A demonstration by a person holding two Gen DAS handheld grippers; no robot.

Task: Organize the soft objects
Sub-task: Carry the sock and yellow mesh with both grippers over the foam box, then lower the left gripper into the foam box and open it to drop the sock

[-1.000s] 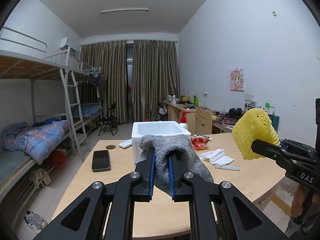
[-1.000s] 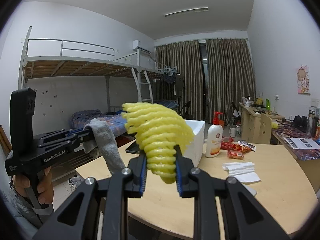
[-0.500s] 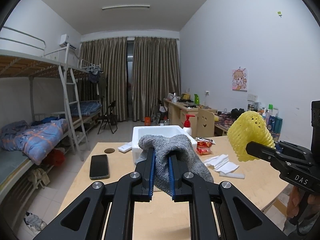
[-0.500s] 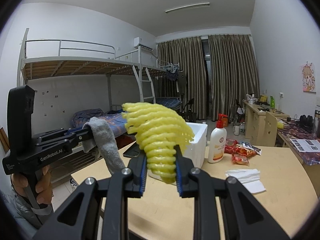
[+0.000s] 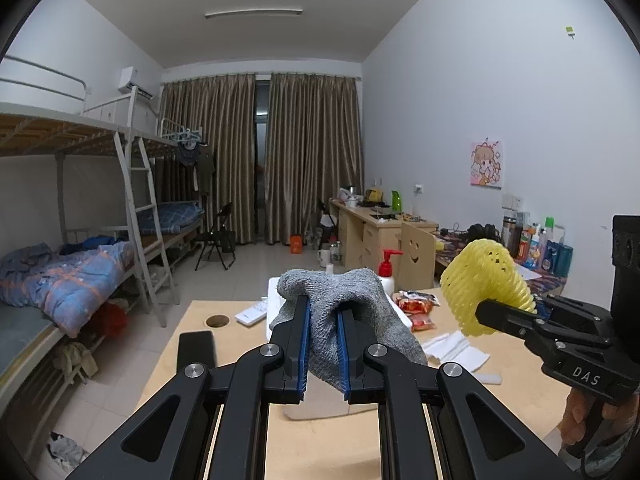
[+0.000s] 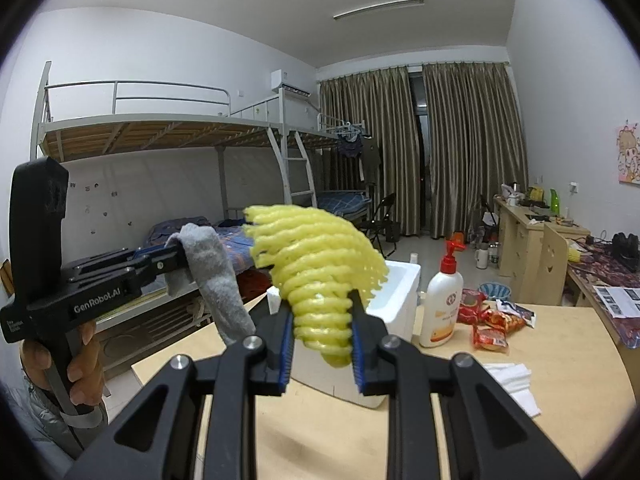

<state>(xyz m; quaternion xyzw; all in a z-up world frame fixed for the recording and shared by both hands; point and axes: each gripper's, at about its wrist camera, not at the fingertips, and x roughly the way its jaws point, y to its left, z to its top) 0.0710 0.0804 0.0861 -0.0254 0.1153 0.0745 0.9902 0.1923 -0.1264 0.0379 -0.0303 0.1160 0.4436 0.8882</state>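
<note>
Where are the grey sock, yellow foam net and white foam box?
grey sock [image 5: 328,300], left wrist view, bunched top above the fingers.
yellow foam net [image 6: 320,264], right wrist view, ribbed middle.
white foam box [image 6: 394,288], right wrist view, right wall.

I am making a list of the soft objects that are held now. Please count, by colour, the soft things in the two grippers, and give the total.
Grey: 1, the grey sock in the left gripper.
Yellow: 1, the yellow foam net in the right gripper.
Total: 2, both lifted above the table.
</note>
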